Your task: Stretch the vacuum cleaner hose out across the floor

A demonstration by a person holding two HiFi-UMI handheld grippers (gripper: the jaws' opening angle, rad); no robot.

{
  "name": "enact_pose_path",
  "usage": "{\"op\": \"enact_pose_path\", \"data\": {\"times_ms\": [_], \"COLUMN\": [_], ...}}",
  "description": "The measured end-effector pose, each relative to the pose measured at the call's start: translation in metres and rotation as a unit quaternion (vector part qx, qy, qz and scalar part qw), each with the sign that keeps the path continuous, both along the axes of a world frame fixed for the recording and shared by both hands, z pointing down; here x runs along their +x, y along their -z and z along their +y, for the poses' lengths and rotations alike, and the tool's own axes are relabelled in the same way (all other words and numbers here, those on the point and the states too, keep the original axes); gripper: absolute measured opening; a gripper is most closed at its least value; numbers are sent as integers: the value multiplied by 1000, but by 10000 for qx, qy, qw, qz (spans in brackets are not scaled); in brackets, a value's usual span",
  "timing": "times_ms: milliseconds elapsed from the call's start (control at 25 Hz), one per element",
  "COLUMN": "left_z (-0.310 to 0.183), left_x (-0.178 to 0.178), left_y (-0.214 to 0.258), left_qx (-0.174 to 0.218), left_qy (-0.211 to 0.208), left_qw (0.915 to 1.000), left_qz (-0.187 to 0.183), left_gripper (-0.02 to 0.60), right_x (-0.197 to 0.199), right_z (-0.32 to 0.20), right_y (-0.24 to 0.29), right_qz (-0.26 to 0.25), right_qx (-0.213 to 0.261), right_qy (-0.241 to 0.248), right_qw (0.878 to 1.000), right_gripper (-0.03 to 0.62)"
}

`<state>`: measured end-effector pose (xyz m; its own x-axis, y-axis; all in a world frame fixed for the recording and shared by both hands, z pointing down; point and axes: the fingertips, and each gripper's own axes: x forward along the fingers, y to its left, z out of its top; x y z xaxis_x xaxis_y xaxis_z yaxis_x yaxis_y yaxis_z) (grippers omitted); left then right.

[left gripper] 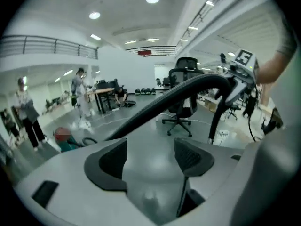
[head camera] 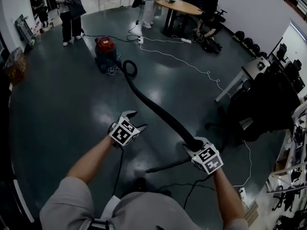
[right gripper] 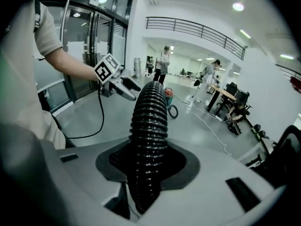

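Both forearms are stretched forward. The right gripper [head camera: 195, 146] is clamped on the black hose [head camera: 152, 107], which runs off to the red vacuum cleaner [head camera: 104, 50]. The left gripper [head camera: 135, 120] is held left of the hose, jaws apart, nothing between them. The hose's ribbing is shown only in the right gripper view, its full run only in the head view.

place: open office hall | evidence: desk [head camera: 180, 6], swivel chair [left gripper: 182, 102], mezzanine railing [right gripper: 197, 29]
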<state>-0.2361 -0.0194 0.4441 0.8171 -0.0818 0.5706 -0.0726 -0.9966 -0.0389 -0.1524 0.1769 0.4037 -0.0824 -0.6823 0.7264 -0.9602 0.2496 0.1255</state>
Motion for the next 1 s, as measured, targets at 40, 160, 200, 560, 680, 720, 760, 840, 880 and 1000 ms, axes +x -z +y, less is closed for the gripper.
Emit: {"op": "enact_pose_path", "data": {"times_ms": [40,160,200,560,680,720,760,840,880,1000], "left_z": [-6,-16,-20,-30,-1,13,29,65,84,143], "left_x": [4,35,51,188,241,259,275,301,310,327], "left_y": [-7,-13,-11,44,63,66,66,56,46,2], "left_qx": [-362,-1136,-1259,-1736,-1230,-1038,-858,-624,-572,-633], "left_qy": [240,698,803,728,208,10,-202,-626,-822,-1398], "left_qw": [9991,9911,9887,9794,9897,9924,9943,9951,9944,9881], "left_qz": [-10,53,112,726,700,660,603,435,329,-91], "left_gripper": [324,324,324,201,175,155,138,122,117,112], "right_x": [3,7,9,16,21,23,24,24,24,30], "right_z": [5,16,19,53,66,71,77,89,97,122], "right_y": [6,29,36,56,49,45,41,35,33,31], "right_qz": [-18,-88,-108,-501,-763,-879,-1000,-1235,-1349,-1753], "right_qx": [68,285,351,716,811,846,889,993,1050,1226], "right_qy": [-151,-526,-649,-1704,-2132,-2315,-2508,-2893,-3087,-3682], "right_qw": [9999,9982,9972,9815,9707,9651,9588,9440,9357,9048], "right_gripper": [137,137,137,137,137,137,137,138,137,137]}}
